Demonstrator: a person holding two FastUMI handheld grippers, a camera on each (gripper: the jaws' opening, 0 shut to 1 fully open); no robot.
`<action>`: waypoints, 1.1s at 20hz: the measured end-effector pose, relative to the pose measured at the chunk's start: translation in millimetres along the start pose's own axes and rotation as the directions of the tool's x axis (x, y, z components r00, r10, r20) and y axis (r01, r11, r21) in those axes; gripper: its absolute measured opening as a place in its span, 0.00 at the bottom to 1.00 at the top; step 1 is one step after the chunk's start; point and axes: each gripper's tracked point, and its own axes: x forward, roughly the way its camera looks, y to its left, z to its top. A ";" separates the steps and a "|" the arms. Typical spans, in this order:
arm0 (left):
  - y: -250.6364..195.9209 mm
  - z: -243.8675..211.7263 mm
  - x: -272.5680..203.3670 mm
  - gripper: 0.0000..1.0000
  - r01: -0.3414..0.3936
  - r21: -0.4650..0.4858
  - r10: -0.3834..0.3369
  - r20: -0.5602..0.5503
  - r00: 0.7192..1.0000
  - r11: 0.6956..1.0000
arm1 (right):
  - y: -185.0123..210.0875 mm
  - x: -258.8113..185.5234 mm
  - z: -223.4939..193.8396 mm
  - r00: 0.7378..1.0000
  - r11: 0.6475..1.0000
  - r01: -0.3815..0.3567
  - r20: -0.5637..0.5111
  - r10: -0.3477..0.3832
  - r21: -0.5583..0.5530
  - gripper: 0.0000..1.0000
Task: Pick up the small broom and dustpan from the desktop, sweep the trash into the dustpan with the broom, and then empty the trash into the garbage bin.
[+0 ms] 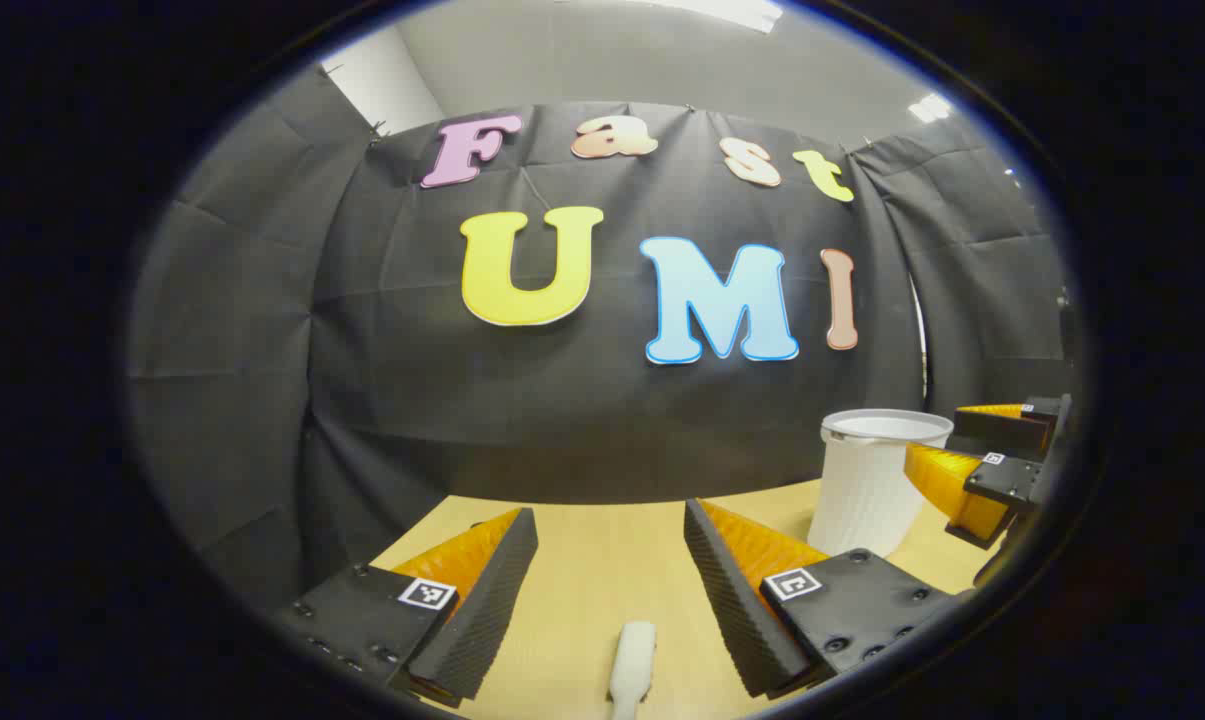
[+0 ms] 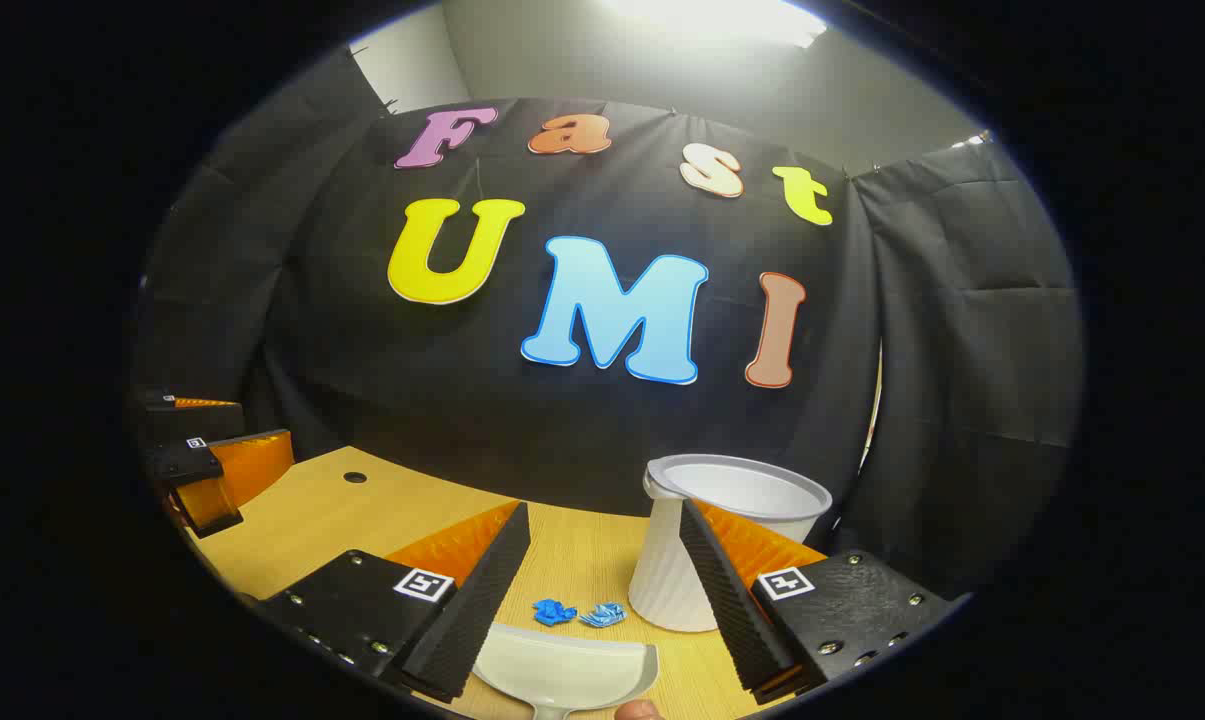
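The white broom handle [image 1: 632, 655] lies on the wooden desktop [image 1: 602, 560], low between the fingers of my open left gripper [image 1: 610, 515], which holds nothing. In the right gripper view, a white dustpan [image 2: 567, 665] rests flat on the desktop [image 2: 362, 510], below and between the fingers of my open right gripper [image 2: 603, 508]. Two crumpled blue scraps of trash [image 2: 554, 612] lie just beyond the dustpan's front edge. The white ribbed garbage bin [image 2: 732, 520] stands upright right of the trash, partly behind my right finger. From the left gripper view the bin [image 1: 877, 480] is at the right.
The right gripper [image 1: 972, 450] hangs beside the bin in the left gripper view. The left gripper [image 2: 227, 455] shows at the far left of the right gripper view. A small round hole [image 2: 355, 477] marks the desktop near its back left. Black cloth walls close off the back.
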 end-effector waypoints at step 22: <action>-22.7 -94.3 12.5 0.96 0.114 0.067 -0.095 -0.235 0.967 0.991 | 4.1 -31.2 -84.1 0.956 0.998 -0.036 -0.290 0.051 0.056 0.95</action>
